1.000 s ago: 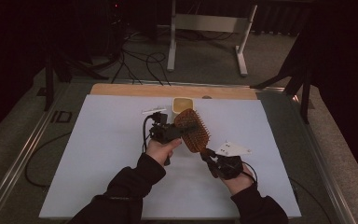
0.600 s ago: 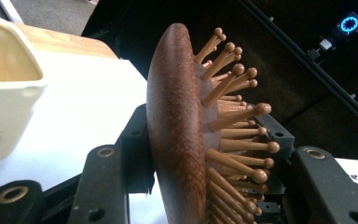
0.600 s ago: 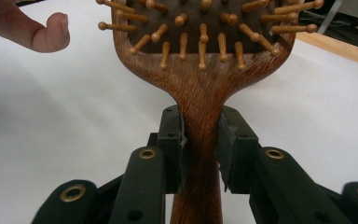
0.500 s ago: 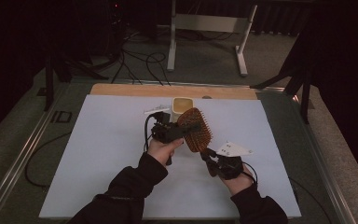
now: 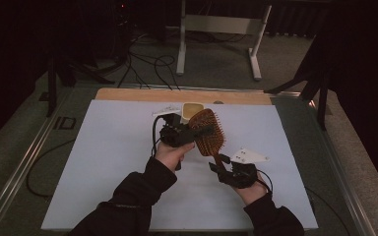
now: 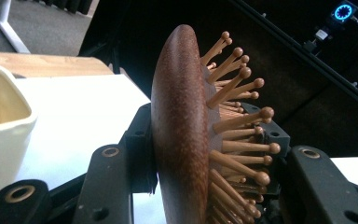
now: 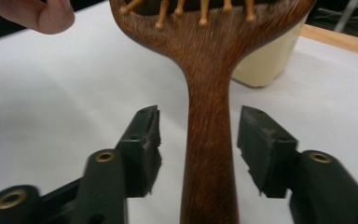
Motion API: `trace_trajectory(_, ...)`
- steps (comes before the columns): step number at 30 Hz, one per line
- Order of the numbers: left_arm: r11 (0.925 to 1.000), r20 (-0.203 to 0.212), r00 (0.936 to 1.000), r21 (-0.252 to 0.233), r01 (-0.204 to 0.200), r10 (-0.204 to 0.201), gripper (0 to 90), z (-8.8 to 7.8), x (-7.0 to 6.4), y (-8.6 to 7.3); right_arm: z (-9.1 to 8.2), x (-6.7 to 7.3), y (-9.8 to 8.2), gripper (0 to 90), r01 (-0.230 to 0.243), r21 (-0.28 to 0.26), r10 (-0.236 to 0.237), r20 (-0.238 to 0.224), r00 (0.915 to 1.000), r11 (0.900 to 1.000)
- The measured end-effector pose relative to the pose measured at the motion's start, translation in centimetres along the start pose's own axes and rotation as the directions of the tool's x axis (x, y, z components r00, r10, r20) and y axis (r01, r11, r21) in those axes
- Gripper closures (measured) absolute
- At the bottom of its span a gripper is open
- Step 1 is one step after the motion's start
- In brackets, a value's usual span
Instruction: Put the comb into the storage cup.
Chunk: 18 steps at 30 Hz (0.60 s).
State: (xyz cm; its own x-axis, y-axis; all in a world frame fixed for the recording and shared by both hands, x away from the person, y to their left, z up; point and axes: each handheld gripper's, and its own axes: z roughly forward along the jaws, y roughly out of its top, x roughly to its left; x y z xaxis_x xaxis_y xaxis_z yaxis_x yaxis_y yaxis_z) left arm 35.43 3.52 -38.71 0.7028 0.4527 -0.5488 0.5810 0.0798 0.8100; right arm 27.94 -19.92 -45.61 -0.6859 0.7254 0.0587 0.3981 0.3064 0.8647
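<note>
Hairbrush point(image 5: 207, 133) held above the white desk point(image 5: 103, 162), just before the cream cup point(image 5: 191, 109); head pinched by left tongs point(image 5: 193, 133), long axis slanting down toward right tongs point(image 5: 217, 166). Right tongs just opened, spread either side of handle point(image 7: 208, 154), pads clear, still nearest it.

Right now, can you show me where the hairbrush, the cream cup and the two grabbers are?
hairbrush point(image 6: 182, 135), left gripper view, on its brown wooden back.
cream cup point(image 6: 0, 121), left gripper view, on its side wall.
left gripper point(image 5: 178, 135), high view, on its black body.
right gripper point(image 7: 199, 144), right gripper view, midway between its open jaws.
</note>
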Motion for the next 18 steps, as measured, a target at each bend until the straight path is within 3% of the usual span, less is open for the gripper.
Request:
trace_trajectory(2, 1.0000, -0.001, 1.0000, -0.003, -0.003, 0.003, 53.8, 0.0, -0.1, 0.1, 0.0, 0.0, 0.0, 44.4, -0.003, -0.005, 0.003, -0.004, 1.0000, 1.000)
trace_trajectory(4, 0.9999, -0.001, 0.9999, -0.008, -0.012, 0.012, 53.8, -0.2, -0.3, 0.4, 0.0, -0.2, 0.1, 34.6, -0.014, -0.010, 0.014, -0.027, 0.9995, 1.000)
trace_trajectory(7, 0.9996, 0.000, 0.9996, -0.009, -0.027, 0.027, 54.0, -0.2, -0.5, 0.7, 0.2, -0.5, 0.0, 28.2, -0.041, -0.007, 0.041, -0.054, 0.9977, 0.999)
trace_trajectory(11, 0.9991, 0.000, 0.9991, -0.005, -0.042, 0.042, 54.1, -0.2, -0.7, 1.0, 0.1, -0.8, -0.2, 15.2, -0.039, -0.006, 0.039, -0.099, 0.9943, 0.999)
trace_trajectory(13, 0.9989, -0.001, 0.9990, -0.007, -0.046, 0.046, 54.1, -0.3, -0.8, 1.2, 0.1, -0.9, -0.2, 13.4, -0.043, -0.007, 0.042, -0.109, 0.9931, 0.999)
trace_trajectory(18, 0.9982, 0.002, 0.9983, -0.010, -0.059, 0.059, 54.2, -0.3, -1.1, 1.8, -0.2, -1.0, -0.3, 9.7, -0.042, -0.012, 0.041, -0.065, 0.9970, 0.999)
